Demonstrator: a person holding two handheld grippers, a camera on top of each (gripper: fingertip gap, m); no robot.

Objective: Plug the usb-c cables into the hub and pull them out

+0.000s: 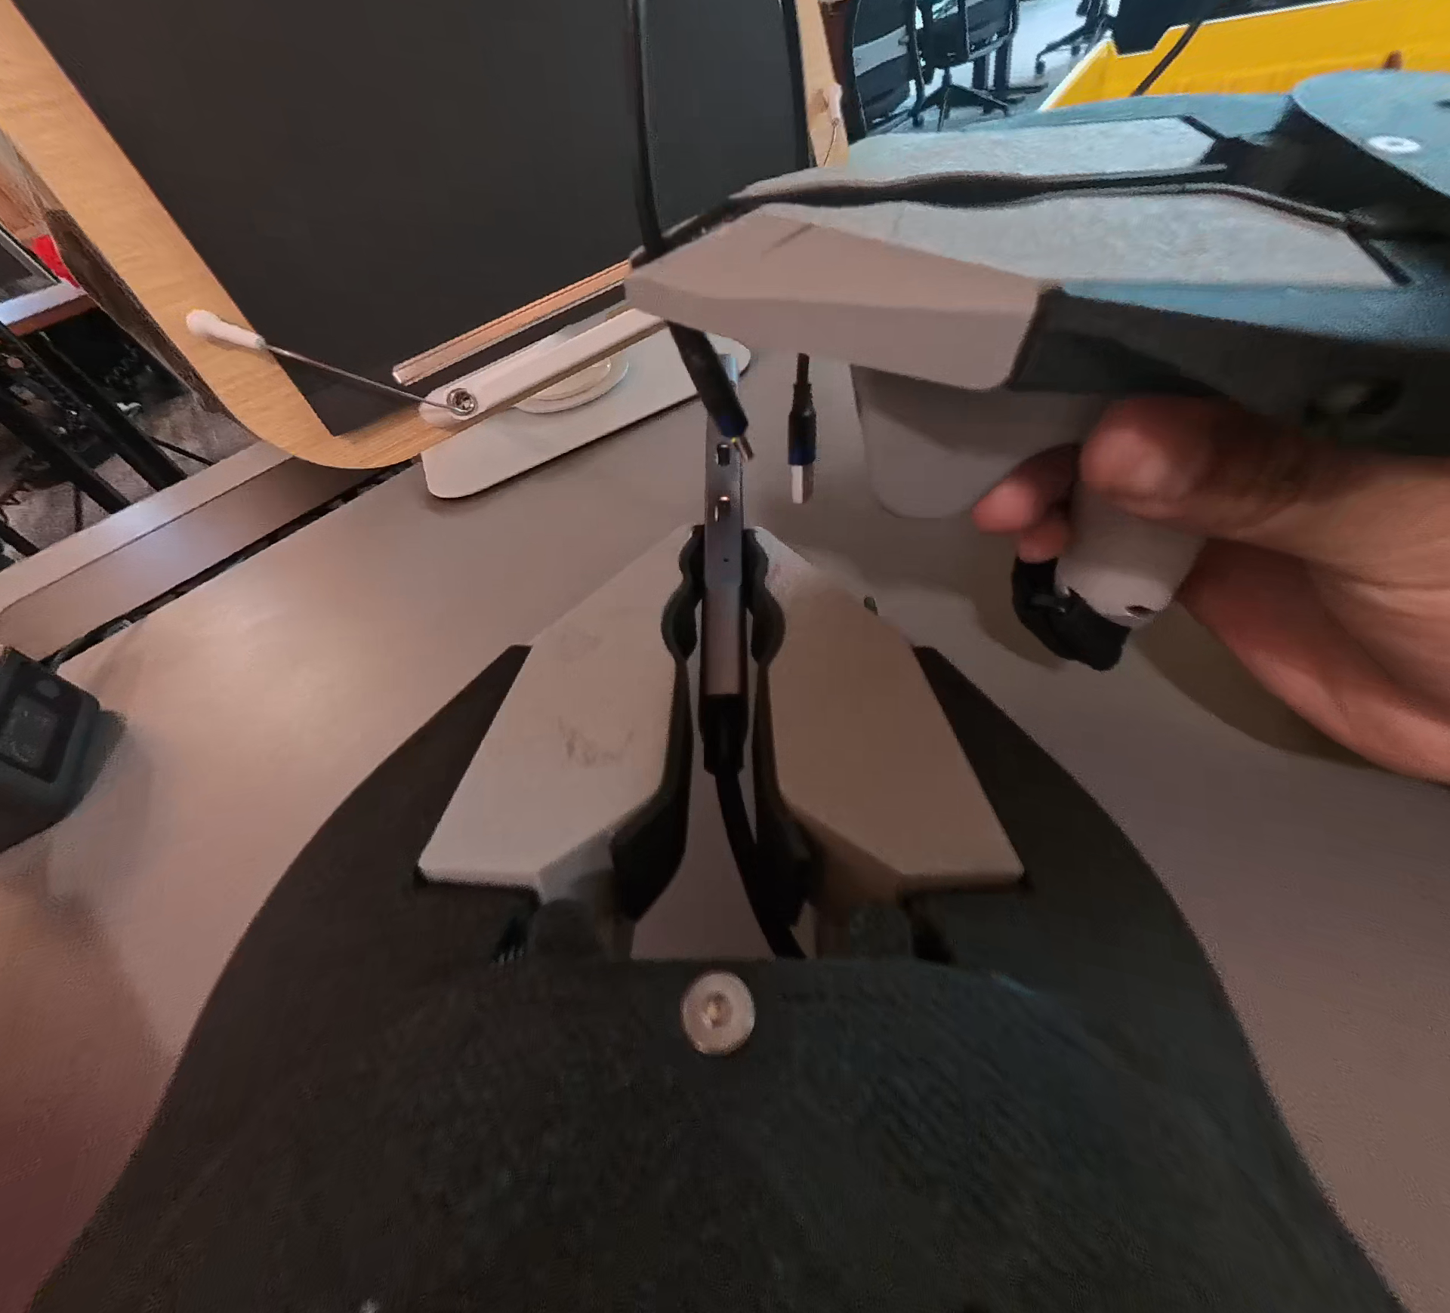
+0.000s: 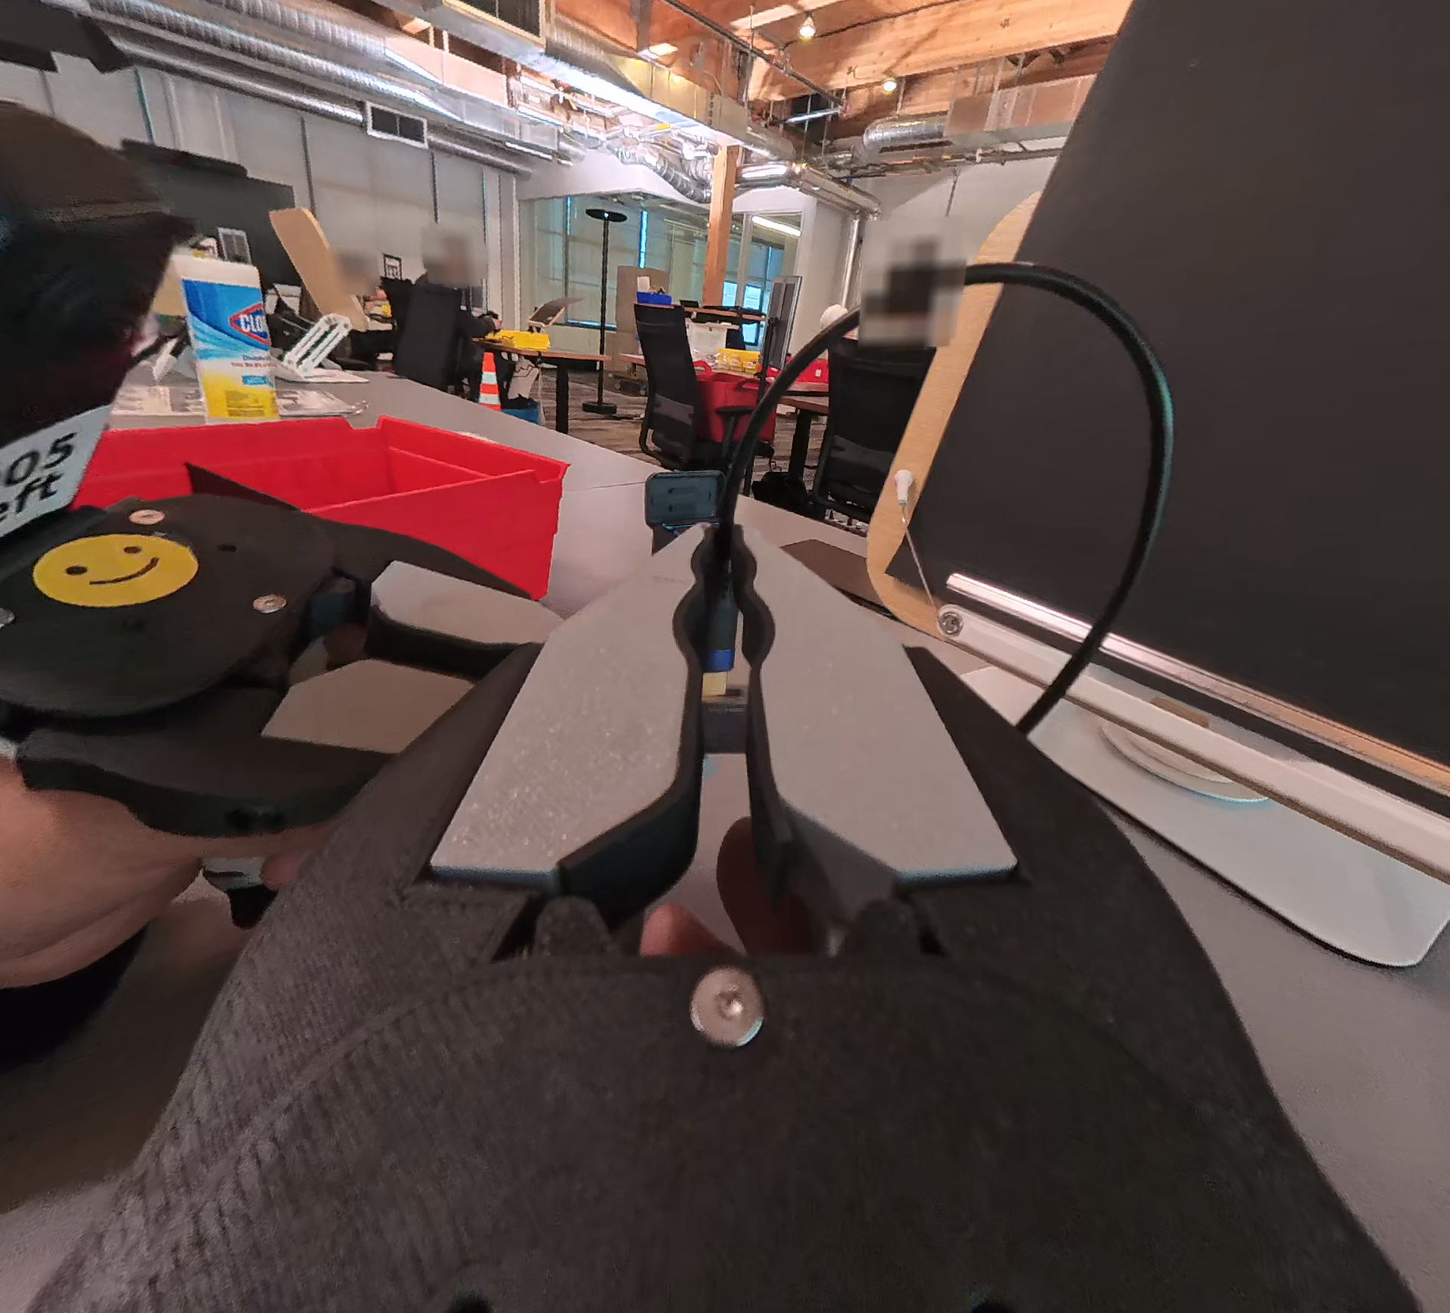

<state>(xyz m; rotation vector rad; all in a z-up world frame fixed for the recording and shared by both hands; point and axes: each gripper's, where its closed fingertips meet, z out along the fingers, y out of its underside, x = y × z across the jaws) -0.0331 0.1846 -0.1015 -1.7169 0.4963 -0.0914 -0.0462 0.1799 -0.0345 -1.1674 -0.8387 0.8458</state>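
Observation:
My left gripper (image 1: 723, 546) is shut on a slim grey hub (image 1: 722, 593), held edge-up above the table, with the hub's own black lead running back between the fingers. My right gripper (image 2: 722, 554) is shut on a black cable plug (image 2: 718, 616) with a blue ring and a gold tip. The tip meets the hub (image 2: 726, 718) at its far end. I cannot tell whether it is seated in a port. In the left wrist view the right gripper (image 1: 651, 287) reaches in from the right over the plug (image 1: 726, 420). A second cable end (image 1: 799, 459) hangs free beside the hub.
A black board with a wooden edge (image 1: 353, 99) stands on a white base (image 1: 549, 420) just behind the hub. The held cable loops up in front of it (image 2: 1161, 428). A red bin (image 2: 439, 483) and a wipes canister (image 2: 231, 342) stand on the grey table. A small black device (image 1: 39, 734) lies at the left. Some 6 cm of space lies between my two pairs of fingers.

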